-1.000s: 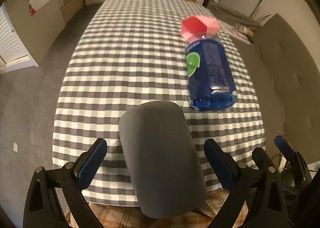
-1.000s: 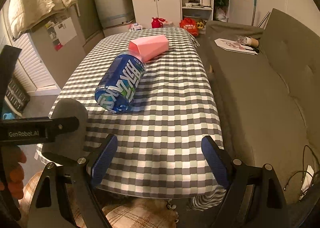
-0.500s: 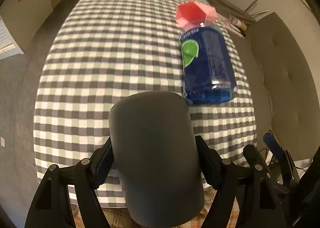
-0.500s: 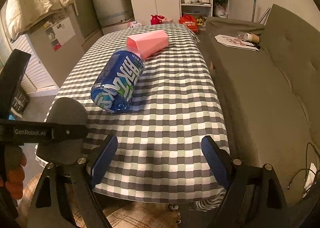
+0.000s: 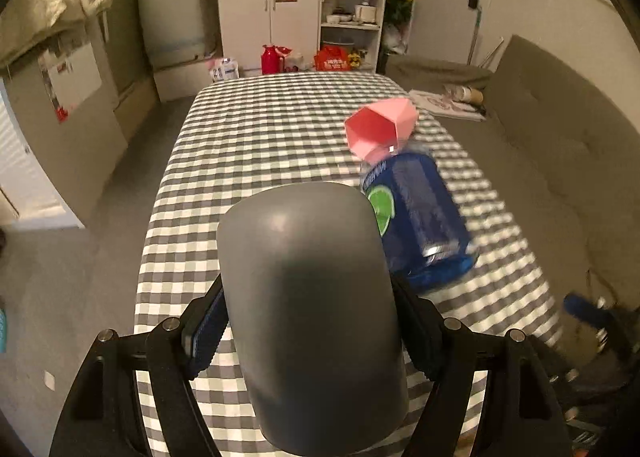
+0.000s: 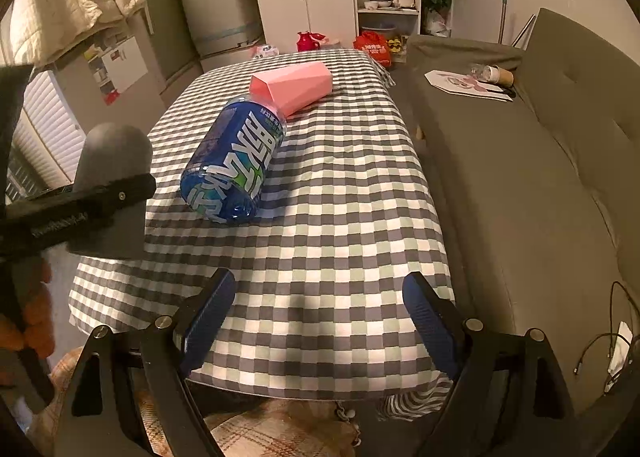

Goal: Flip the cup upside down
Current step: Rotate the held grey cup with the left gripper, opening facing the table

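— Where's the grey cup (image 5: 312, 305)?
— Clamped in the left tongs (image 5: 310, 327), closed end up, above the checkered surface (image 6: 340, 185) edge.
— The right tongs (image 6: 320, 317)?
— Spread wide, holding nothing, near the blue bottle (image 6: 234, 165) and pink box (image 6: 296, 87).

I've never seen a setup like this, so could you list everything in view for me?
Cup: one, grey, gripped at the table's near edge, rounded closed end away from the camera.
Bottle: one, blue, lying on its side mid-table.
Carton: one, pink, lying behind the bottle.
Tablecloth: one, grey-and-white check, over the table.
Sofa: one, grey-brown, beside the table.
Cabinet: one, white, by the far wall.
Left gripper: black with blue pads, shut on the cup.
Right gripper: same colours, open, empty.
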`<action>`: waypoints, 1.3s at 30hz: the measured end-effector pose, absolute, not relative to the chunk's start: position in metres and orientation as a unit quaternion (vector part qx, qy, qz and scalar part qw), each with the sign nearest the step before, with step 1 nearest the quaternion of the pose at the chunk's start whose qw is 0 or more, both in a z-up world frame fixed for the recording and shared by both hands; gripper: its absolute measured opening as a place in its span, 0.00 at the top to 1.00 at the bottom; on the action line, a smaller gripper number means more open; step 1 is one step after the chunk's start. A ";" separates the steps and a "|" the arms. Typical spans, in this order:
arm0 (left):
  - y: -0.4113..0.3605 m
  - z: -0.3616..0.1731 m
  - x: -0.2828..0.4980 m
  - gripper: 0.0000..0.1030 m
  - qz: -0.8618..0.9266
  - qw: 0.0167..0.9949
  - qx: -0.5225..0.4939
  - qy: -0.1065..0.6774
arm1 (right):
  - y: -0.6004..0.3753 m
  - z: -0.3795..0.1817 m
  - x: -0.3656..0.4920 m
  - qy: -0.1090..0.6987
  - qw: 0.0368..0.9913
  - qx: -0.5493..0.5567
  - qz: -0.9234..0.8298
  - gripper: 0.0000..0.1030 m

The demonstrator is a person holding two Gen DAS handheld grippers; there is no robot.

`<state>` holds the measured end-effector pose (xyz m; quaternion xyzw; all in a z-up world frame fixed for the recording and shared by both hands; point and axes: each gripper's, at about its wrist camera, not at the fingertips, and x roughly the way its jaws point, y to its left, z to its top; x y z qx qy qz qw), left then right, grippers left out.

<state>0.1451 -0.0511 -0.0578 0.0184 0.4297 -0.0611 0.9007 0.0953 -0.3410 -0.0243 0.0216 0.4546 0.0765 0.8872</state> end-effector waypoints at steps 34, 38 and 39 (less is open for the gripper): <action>-0.052 -0.074 0.172 0.18 -0.065 0.777 -0.046 0.624 | -0.339 -0.026 0.094 0.462 0.883 0.020 0.079 0.17; -0.047 -0.075 0.171 0.30 -0.071 0.774 -0.064 0.626 | -0.339 -0.026 0.094 0.460 0.885 0.019 0.077 0.17; -0.046 -0.072 0.170 0.30 -0.073 0.779 -0.064 0.620 | -0.339 -0.026 0.094 0.459 0.885 0.018 0.077 0.17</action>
